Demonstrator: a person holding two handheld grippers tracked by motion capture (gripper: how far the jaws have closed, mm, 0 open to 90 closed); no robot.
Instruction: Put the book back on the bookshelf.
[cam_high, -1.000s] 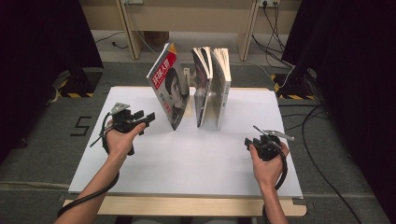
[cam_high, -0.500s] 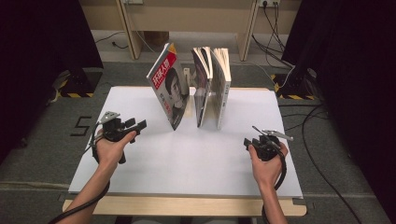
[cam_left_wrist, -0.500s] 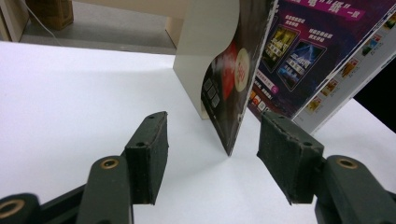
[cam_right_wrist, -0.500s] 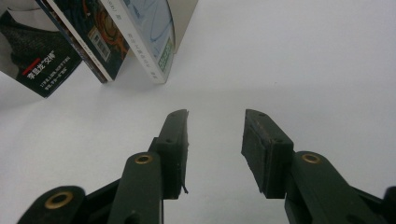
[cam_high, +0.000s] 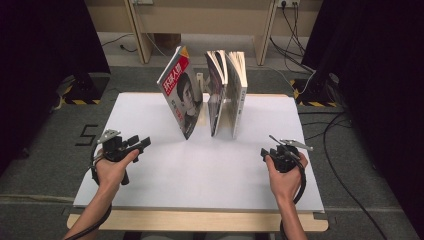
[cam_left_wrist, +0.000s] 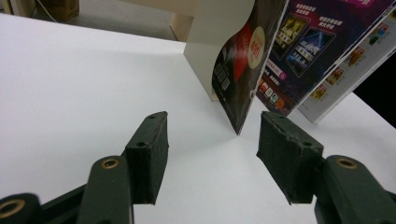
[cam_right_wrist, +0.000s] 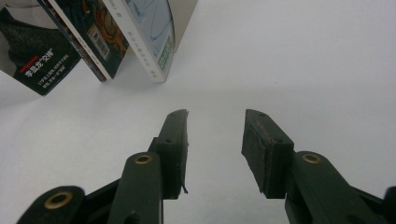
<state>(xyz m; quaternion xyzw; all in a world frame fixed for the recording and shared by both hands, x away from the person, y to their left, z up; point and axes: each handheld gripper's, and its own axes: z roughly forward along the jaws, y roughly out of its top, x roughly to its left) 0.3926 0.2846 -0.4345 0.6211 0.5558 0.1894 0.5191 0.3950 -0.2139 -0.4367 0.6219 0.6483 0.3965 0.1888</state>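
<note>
Both tongs are spread and hold nothing. In the high view the left gripper (cam_high: 134, 144) sits over the near-left part of the white table (cam_high: 150, 120), the hand wrapped round its grip, forearm coming up from the near edge, jaws pointing across and ahead toward the books. The right gripper (cam_high: 274, 151) is held low over the near-right part, wrist straight, jaws pointing ahead.

In the left gripper view the gap between the jaws (cam_left_wrist: 212, 149) frames bare table, with the bottom corner of the leaning magazine (cam_left_wrist: 243, 70) just beyond the right-hand jaw. In the right gripper view the gripper (cam_right_wrist: 215, 140) has open table ahead, and the books stand ahead and to the left.

Ahead of both tongs, roughly between them and well apart from either: the red-covered magazine (cam_high: 181, 95) leans steeply, top tipped left, and two upright books (cam_high: 227, 90) stand just beside it. A pale bookend (cam_left_wrist: 210, 42) appears to prop them. Judgement: the spread jaws suit a pinch on the leaning cover, probably by the left.
</note>
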